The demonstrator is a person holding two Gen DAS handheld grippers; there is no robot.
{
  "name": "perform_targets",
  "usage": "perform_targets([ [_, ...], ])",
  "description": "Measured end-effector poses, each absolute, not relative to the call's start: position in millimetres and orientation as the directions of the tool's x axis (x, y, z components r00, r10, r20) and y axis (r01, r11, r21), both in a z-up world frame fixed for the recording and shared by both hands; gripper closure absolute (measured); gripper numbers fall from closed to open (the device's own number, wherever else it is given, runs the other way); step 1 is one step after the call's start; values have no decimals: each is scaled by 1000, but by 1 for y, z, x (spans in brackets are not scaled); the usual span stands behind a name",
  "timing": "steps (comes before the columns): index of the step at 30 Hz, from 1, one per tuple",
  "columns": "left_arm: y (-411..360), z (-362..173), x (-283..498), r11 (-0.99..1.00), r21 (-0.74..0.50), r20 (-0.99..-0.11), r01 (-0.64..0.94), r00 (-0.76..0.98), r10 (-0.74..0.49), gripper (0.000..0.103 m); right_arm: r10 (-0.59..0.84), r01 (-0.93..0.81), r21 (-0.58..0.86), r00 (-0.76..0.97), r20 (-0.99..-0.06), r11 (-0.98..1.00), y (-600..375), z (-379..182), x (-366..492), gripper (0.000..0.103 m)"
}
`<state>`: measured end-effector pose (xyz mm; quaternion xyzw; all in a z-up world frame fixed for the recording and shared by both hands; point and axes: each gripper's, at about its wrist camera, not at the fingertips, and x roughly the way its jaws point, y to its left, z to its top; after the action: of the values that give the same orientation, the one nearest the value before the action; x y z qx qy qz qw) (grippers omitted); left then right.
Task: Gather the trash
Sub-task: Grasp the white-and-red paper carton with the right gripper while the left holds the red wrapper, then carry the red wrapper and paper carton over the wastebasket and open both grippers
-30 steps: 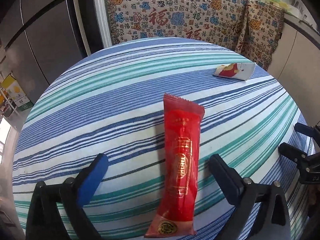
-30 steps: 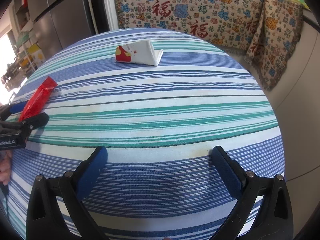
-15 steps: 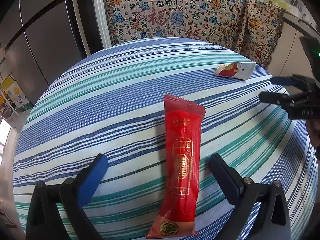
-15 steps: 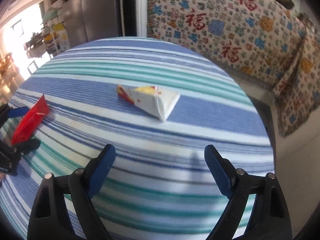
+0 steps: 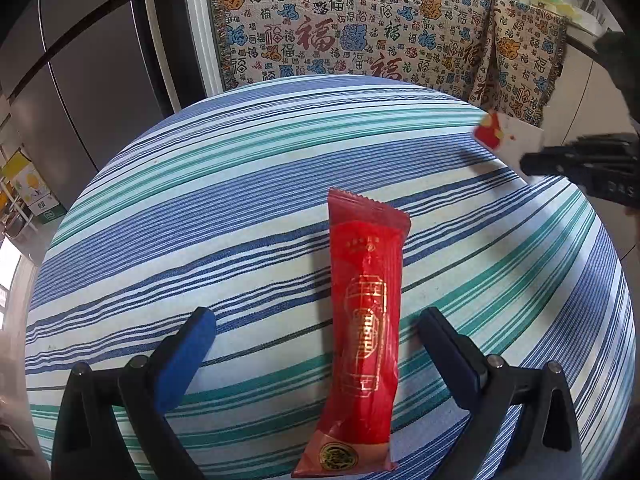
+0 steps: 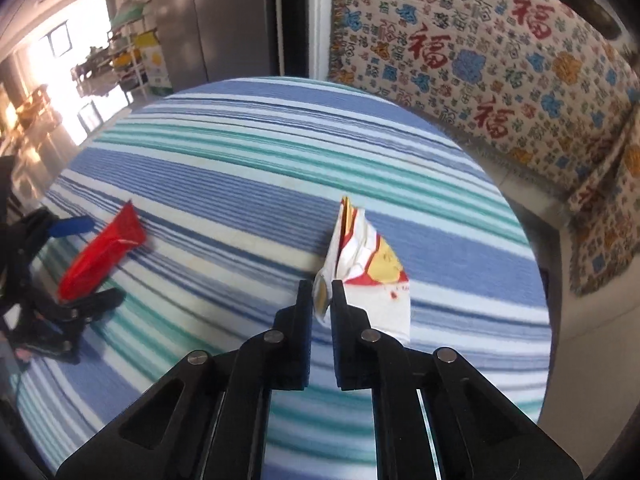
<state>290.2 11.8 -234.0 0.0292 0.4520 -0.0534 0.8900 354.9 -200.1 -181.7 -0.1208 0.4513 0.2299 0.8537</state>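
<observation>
White wrapper [image 6: 362, 280] now pinched by our right gripper [image 6: 322, 300], whose fingers have just closed on its edge; half a second back they were wide with it lying flat on the tabletop [image 6: 248, 148]. First piece secured. Left view alone shows the red wrapper [image 5: 366, 320] flat between the left gripper's [image 5: 316, 344] wide fingers, ungrasped.

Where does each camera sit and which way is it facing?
Left wrist: on the open left hand-held gripper, looking down at a long red foil wrapper between its fingers.
Right wrist: on the right hand-held gripper, just closed on a white-and-red folded wrapper.
Shared: both wrappers, the striped tablecloth, each other's gripper.
</observation>
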Motion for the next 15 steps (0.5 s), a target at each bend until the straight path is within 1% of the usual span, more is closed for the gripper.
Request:
perform_targets([
  [4,13,-234,290,992,-7,-807,124,586,-79,0,301,-409,108,445,-844,906,-217,-177,304,96],
  [9,19,-225,276,979,-100,-797,178,575,-186,2,341,-376,170,457,-822,911,-223,-170,249,95],
  [12,14,-218,267,971,-120,-787,206,577,-219,2,341,-364,171,477,-810,916,-223,-168,236,95],
  [14,5,-215,264,966,-106,-791,235,568,-225,16,346,-354,183,482,-805,917,-223,-170,229,95],
  [15,1,-215,264,966,-90,-801,244,559,-216,29,348,-349,188,483,-803,918,-223,-171,228,95],
])
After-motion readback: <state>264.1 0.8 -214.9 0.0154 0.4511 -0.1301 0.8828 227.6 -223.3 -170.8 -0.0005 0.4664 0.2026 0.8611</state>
